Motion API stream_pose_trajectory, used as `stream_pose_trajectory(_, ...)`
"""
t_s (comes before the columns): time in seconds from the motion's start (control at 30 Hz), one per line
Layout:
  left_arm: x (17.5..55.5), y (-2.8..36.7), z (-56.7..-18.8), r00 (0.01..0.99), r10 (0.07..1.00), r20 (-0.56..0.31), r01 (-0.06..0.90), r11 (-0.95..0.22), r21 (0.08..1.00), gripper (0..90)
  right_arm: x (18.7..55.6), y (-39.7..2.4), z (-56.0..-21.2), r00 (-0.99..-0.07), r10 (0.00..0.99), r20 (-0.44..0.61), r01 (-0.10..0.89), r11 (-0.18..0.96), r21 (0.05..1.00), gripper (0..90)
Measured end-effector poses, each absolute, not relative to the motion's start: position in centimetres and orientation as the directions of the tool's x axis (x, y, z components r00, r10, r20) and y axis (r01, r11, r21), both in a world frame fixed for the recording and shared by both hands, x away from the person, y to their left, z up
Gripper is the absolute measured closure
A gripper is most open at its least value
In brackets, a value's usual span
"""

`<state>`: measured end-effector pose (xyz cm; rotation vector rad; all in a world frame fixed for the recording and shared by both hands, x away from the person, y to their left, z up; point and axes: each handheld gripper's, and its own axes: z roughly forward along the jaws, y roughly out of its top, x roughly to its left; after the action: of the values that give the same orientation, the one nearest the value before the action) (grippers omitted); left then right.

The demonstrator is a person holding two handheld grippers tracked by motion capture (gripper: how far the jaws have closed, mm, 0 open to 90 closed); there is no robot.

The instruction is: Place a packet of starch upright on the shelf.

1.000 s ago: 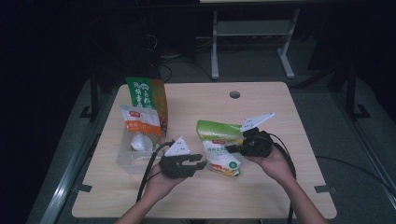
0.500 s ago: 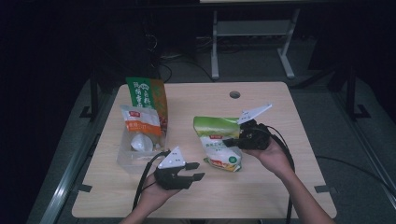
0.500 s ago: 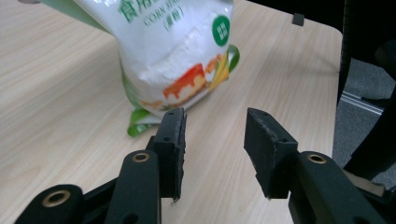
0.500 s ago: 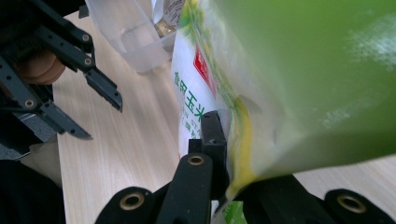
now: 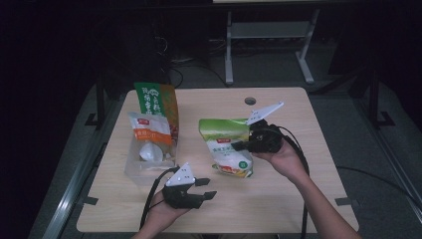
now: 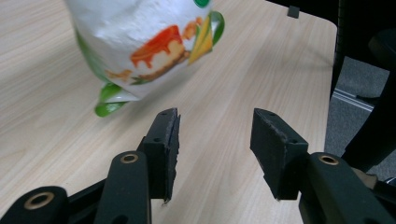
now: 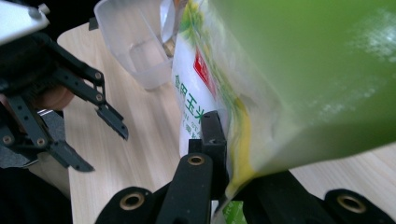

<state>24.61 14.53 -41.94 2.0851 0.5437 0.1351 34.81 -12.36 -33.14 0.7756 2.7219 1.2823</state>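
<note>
A green and white food pouch [image 5: 225,149] stands tilted on the table [image 5: 298,124], its top edge pinched by my right gripper [image 5: 240,146], which is shut on it. In the right gripper view the pouch [image 7: 303,70] runs between the jaws of that gripper [image 7: 231,154]. My left gripper [image 5: 209,188] sits nearer the table's front edge, left of the pouch and apart from it. Its jaws have just been opening, and nothing lies between them [image 6: 215,140]. The pouch's bottom corner [image 6: 149,42] hangs ahead of them, just above the tabletop.
A clear plastic container [image 5: 144,162] holds a small red and white packet [image 5: 149,132] at the left. An orange and green bag [image 5: 157,102] stands behind it. A cable hole [image 5: 250,101] lies near the far edge. Bare wood lies to the right.
My left gripper has let go of the pouch's lower end, opened and drawn back toward the front edge. My right gripper has lifted the pouch's top a little.
</note>
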Motion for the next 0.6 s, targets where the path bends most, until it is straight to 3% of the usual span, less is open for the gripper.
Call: stream_pose_trajectory(0.6, 23.3, 14.4, -42.4, 0.91, 0.398, -0.117, 0.308, -0.462, 0.832, 42.3, 35.9, -8.9, -30.8, -0.911, 0.385, 0.149, 0.358, 0.557, 0.749, 90.0)
